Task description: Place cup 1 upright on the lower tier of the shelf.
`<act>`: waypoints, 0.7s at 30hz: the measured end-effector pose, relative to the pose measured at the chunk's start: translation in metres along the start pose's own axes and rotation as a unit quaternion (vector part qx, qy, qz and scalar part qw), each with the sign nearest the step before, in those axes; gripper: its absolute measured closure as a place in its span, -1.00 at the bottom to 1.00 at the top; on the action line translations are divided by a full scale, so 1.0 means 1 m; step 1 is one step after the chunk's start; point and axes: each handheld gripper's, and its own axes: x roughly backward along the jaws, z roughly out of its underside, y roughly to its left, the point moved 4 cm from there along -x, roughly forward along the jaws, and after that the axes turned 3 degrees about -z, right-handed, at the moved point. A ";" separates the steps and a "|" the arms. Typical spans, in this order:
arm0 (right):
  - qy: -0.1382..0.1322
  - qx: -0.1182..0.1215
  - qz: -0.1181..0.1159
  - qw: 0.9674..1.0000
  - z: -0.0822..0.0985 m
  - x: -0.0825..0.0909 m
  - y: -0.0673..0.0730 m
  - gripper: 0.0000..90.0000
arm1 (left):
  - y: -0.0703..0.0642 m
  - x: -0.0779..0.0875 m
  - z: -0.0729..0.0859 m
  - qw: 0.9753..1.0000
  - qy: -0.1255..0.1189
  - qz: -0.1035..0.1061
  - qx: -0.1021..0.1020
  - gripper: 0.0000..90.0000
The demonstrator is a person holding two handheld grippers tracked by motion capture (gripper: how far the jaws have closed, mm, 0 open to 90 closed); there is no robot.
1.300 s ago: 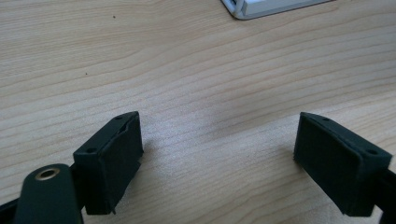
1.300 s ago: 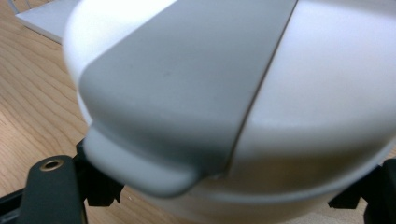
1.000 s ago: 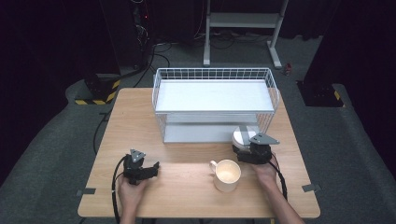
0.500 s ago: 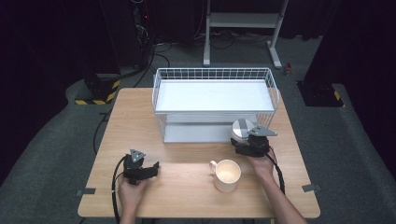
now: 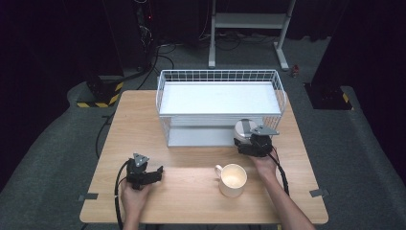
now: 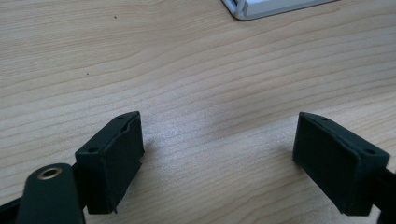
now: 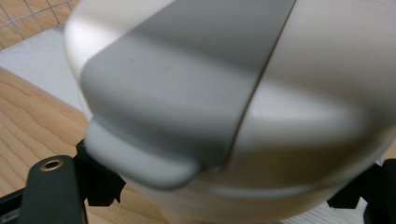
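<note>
Since the lidded container [image 5: 243, 128] sits between the jaws of the right hand-held gripper [image 5: 247, 140], the coming move is judged to turn on how that container lies against the wire rack [image 5: 220, 72]. In the high view the container is seen at about 11 o'clock from the right hand, hard against the rack's front right corner, with the rack's open top farther off at 12 o'clock. Its grey lid band is laid roughly along the 12-to-6 line, and the jaws are set wide across the body; the pads appear to be pressed to its sides, so it is taken as held (the contact itself is hidden by the bulging wall). The mug [image 5: 233, 179] is left standing on the desk [image 5: 143, 124] at about 7 o'clock from that gripper, near but apart.

The left hand-held gripper [image 5: 154, 173] is well apart, at about 8 o'clock from the container, so the right hand is clearly the nearer. Its jaws are spread wide with nothing between them, as its own view confirms over bare wood [image 6: 219, 140].

From the right gripper view the grey band and its protruding tab [image 7: 140, 163] are made out closely; the container's place relative to rack and mug is given by the high view.
</note>
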 end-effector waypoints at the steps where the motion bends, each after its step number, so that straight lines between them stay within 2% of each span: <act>1: -0.001 -0.001 0.000 1.000 0.000 -0.001 0.000 -0.59 | 0.000 0.000 0.000 1.000 0.000 0.000 0.000 -0.63; 6: 0.009 -0.003 -0.002 1.000 -0.003 -0.003 0.000 -0.59 | 0.000 0.000 0.000 1.000 0.000 0.000 0.000 -0.63; 9: 0.006 0.003 -0.003 1.000 -0.005 -0.007 -0.002 -0.59 | 0.000 0.000 0.000 1.000 0.000 0.000 0.000 -0.63; 21: 0.000 -0.005 0.003 1.000 -0.010 -0.016 -0.006 -0.59 | 0.000 0.000 0.000 1.000 0.000 0.000 0.000 -0.63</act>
